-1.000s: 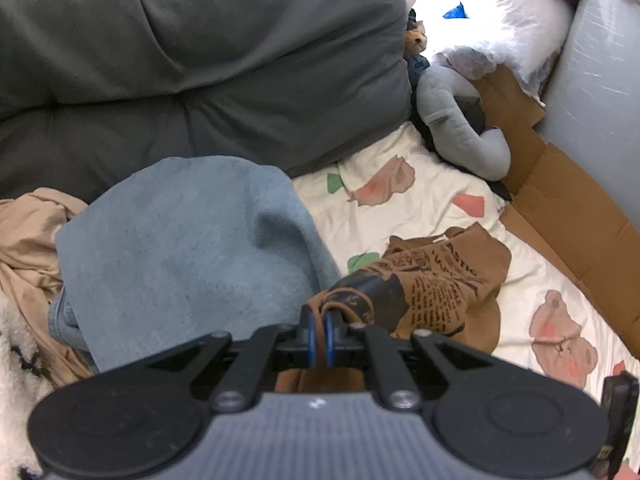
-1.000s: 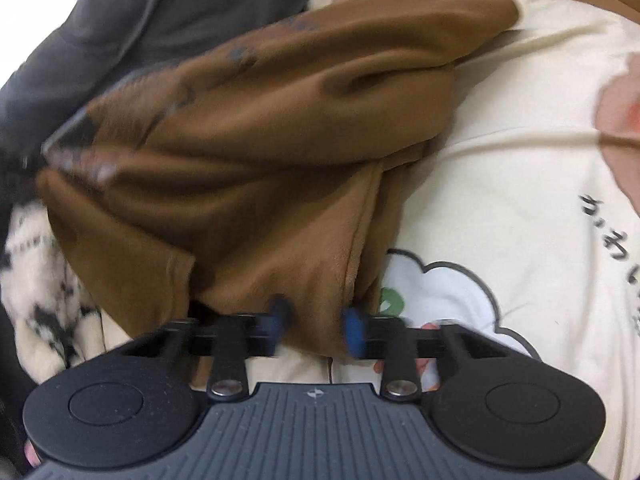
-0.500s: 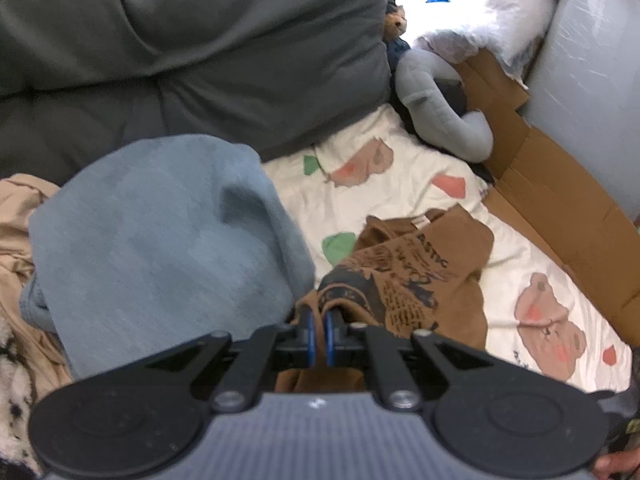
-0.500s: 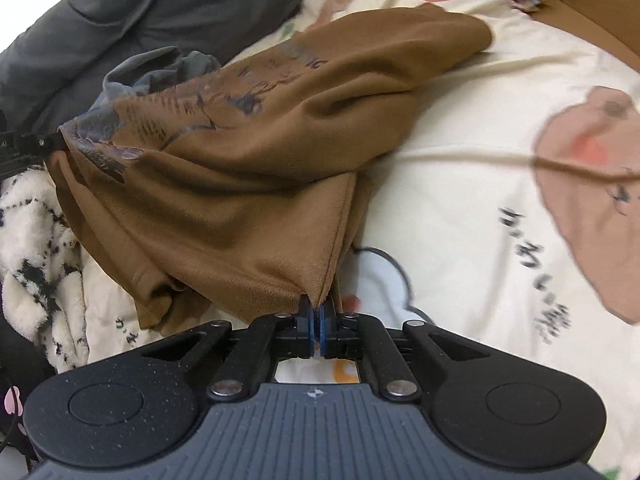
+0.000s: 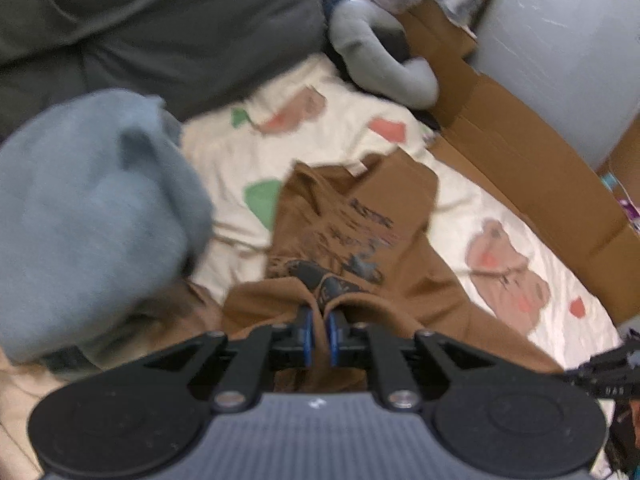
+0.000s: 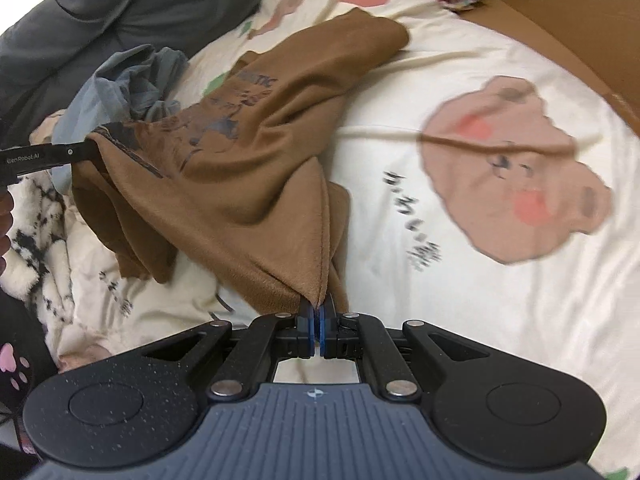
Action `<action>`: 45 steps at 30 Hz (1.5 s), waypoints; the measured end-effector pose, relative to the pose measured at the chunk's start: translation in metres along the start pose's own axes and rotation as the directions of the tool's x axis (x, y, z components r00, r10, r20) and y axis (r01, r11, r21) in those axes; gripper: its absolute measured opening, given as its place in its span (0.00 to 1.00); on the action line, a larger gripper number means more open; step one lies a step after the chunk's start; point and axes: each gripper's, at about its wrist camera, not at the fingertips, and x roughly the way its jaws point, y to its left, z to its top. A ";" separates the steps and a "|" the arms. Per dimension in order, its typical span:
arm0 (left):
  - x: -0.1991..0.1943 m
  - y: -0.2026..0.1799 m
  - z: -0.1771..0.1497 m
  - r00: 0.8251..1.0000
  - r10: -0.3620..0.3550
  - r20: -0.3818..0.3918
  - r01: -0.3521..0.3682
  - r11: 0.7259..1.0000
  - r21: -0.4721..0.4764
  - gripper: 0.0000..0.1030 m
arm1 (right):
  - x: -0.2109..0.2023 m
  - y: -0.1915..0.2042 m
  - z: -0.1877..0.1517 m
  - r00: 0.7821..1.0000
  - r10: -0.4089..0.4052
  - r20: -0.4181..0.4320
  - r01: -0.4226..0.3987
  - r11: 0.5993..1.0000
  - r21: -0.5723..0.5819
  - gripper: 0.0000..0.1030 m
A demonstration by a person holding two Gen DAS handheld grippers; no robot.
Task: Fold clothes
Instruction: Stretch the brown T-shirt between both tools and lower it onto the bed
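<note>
We have the brown shirt (image 6: 248, 184), stretched over the bed (image 6: 460, 280) mid-frame, clamped in the left hand-held gripper (image 5: 319, 334) and right hand-held gripper (image 6: 318, 330); thin pinches could slip if we pull harder.

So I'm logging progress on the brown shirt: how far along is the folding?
Early. Done: both grippers have a grip, the left gripper and right gripper each shut on the shirt's edge. In hand: it hangs stretched between them, partly lifted off the sheet. Left: no fold shows yet; the blue garment lies untouched.
</note>
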 end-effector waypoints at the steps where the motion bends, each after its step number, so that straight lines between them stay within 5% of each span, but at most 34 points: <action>1: 0.003 -0.005 -0.003 0.999 -0.019 -0.032 0.019 1.000 0.009 0.19 | -0.004 -0.003 -0.003 1.000 -0.006 -0.001 0.006 1.000 0.001 0.00; 6: 0.009 -0.027 -0.023 0.993 -0.039 -0.116 0.051 0.994 0.099 0.37 | -0.023 -0.018 -0.015 0.999 -0.033 -0.005 0.033 0.999 0.017 0.00; 13: 0.012 -0.021 -0.052 0.983 0.000 -0.185 0.014 0.997 0.071 0.38 | -0.042 -0.040 -0.028 0.997 -0.076 0.020 0.074 0.995 0.064 0.00; 17: 0.016 -0.016 -0.062 0.977 0.035 -0.212 -0.023 0.998 0.056 0.51 | -0.048 -0.049 -0.035 0.996 -0.088 0.026 0.085 0.993 0.084 0.00; 30: 0.003 0.012 -0.083 0.974 0.100 -0.201 -0.102 0.995 0.002 0.47 | -0.052 -0.079 -0.058 0.989 -0.142 0.026 0.136 0.977 0.165 0.00; 37: -0.027 0.023 -0.095 0.987 0.100 -0.130 -0.107 0.993 -0.055 0.45 | -0.046 -0.084 -0.060 0.988 -0.153 0.029 0.144 0.971 0.189 0.00; 45: -0.005 0.021 -0.098 0.984 0.082 -0.161 -0.092 0.994 -0.054 0.41 | -0.036 -0.084 -0.067 0.988 -0.151 0.014 0.145 0.966 0.213 0.00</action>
